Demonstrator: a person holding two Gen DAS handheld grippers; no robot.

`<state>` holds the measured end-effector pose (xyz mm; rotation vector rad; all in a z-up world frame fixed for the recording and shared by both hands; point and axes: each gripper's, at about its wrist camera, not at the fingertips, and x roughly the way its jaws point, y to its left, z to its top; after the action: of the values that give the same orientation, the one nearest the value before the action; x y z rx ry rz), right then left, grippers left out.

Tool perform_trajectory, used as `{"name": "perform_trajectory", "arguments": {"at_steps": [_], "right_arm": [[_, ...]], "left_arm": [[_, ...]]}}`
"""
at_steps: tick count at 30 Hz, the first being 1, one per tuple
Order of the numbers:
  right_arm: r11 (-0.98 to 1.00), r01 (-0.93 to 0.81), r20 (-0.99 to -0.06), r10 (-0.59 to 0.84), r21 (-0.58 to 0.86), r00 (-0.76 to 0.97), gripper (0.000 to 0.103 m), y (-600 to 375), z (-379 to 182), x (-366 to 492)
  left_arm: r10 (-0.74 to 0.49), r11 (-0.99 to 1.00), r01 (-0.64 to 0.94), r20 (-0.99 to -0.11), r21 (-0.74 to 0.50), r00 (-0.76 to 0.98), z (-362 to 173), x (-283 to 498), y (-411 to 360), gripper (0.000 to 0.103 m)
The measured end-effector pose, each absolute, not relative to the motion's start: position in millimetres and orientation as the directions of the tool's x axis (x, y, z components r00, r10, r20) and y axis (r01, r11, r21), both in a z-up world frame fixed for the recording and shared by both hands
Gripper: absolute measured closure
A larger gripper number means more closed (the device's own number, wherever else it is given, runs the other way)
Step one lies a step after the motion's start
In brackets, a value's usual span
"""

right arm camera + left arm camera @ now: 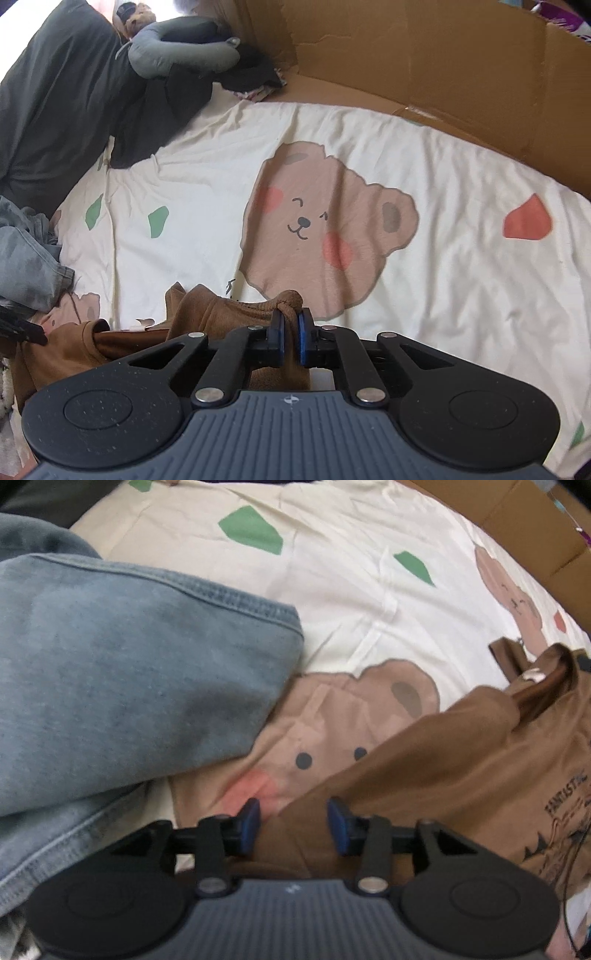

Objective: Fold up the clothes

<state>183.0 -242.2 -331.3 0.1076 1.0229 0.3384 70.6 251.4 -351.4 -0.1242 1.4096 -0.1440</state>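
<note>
A brown T-shirt [461, 760] with dark print lies rumpled on the bear-print bed sheet [351, 602]. My left gripper [294, 821] points down over the shirt's left edge. Its blue pads [251, 821] stand apart, the brown cloth lies below the gap, and nothing is pinched. In the right wrist view my right gripper [291, 326] is shut on a bunched fold of the brown T-shirt [221, 314], and a knob of cloth sticks out above the pads. Blue jeans [129, 664] lie in a heap to the left of the shirt, and the jeans [26, 258] also show at the left edge of the right wrist view.
A cardboard wall [443, 74] lines the sheet's far and right side. Dark bedding [55, 103], a grey neck pillow [177, 51] and a plush toy [136, 18] sit at the back left. Open sheet [443, 258] stretches ahead of the right gripper.
</note>
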Motion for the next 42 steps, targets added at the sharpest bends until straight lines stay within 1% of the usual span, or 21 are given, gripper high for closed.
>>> {"name": "perform_trajectory", "arguments": {"at_steps": [2, 5, 7, 9, 10, 11, 12, 13, 17, 25, 29, 36, 38, 42], "right_arm": [[0.945, -0.215, -0.822, 0.322, 0.247, 0.470, 0.098, -245, -331, 178], [0.947, -0.199, -0.828, 0.317, 0.251, 0.462, 0.098, -248, -332, 171], [0.949, -0.192, -0.836, 0.313, 0.251, 0.450, 0.098, -249, -336, 168], [0.950, -0.187, -0.843, 0.309, 0.251, 0.439, 0.098, -249, -340, 164], [0.950, -0.188, -0.846, 0.307, 0.248, 0.436, 0.098, -249, -341, 162], [0.951, -0.189, -0.848, 0.304, 0.244, 0.434, 0.098, -250, -342, 161], [0.952, -0.190, -0.849, 0.301, 0.241, 0.434, 0.098, -250, -342, 160], [0.953, -0.191, -0.847, 0.299, 0.237, 0.439, 0.099, -250, -340, 159], [0.959, -0.203, -0.833, 0.275, 0.199, 0.481, 0.099, -247, -324, 157], [0.968, -0.208, -0.767, 0.241, 0.143, 0.595, 0.099, -244, -272, 163], [0.968, -0.220, -0.715, 0.237, 0.119, 0.658, 0.099, -235, -242, 169], [0.972, -0.226, -0.640, 0.211, 0.059, 0.739, 0.099, -220, -198, 198], [0.974, -0.223, -0.626, 0.201, 0.044, 0.754, 0.099, -217, -188, 207], [0.977, -0.214, -0.607, 0.184, 0.023, 0.773, 0.099, -210, -174, 226]], "left_arm": [[-0.170, 0.985, 0.023, -0.975, -0.169, 0.142, -355, 70, 250, 0.051], [-0.158, 0.987, 0.045, -0.978, -0.153, 0.133, -358, 66, 242, 0.045], [-0.147, 0.988, 0.073, -0.981, -0.139, 0.126, -360, 63, 236, 0.042], [-0.133, 0.988, 0.099, -0.983, -0.121, 0.126, -361, 61, 229, 0.042], [-0.125, 0.987, 0.113, -0.984, -0.111, 0.127, -361, 60, 226, 0.048], [-0.133, 0.987, 0.111, -0.983, -0.119, 0.130, -359, 59, 226, 0.066], [-0.149, 0.985, 0.104, -0.980, -0.136, 0.130, -357, 59, 226, 0.079], [-0.165, 0.983, 0.097, -0.978, -0.153, 0.129, -355, 60, 228, 0.094], [-0.150, 0.981, 0.148, -0.971, -0.123, 0.187, -336, 59, 223, 0.095], [-0.075, 0.994, 0.106, -0.909, -0.034, 0.409, -262, 84, 241, 0.096], [-0.040, 0.996, 0.091, -0.873, 0.006, 0.487, -238, 98, 239, 0.097], [-0.010, 0.997, 0.069, -0.827, 0.034, 0.561, -215, 125, 239, 0.097], [0.008, 0.997, 0.053, -0.815, 0.048, 0.579, -209, 134, 242, 0.099], [0.039, 0.998, 0.014, -0.791, 0.060, 0.611, -200, 153, 251, 0.099]]}}
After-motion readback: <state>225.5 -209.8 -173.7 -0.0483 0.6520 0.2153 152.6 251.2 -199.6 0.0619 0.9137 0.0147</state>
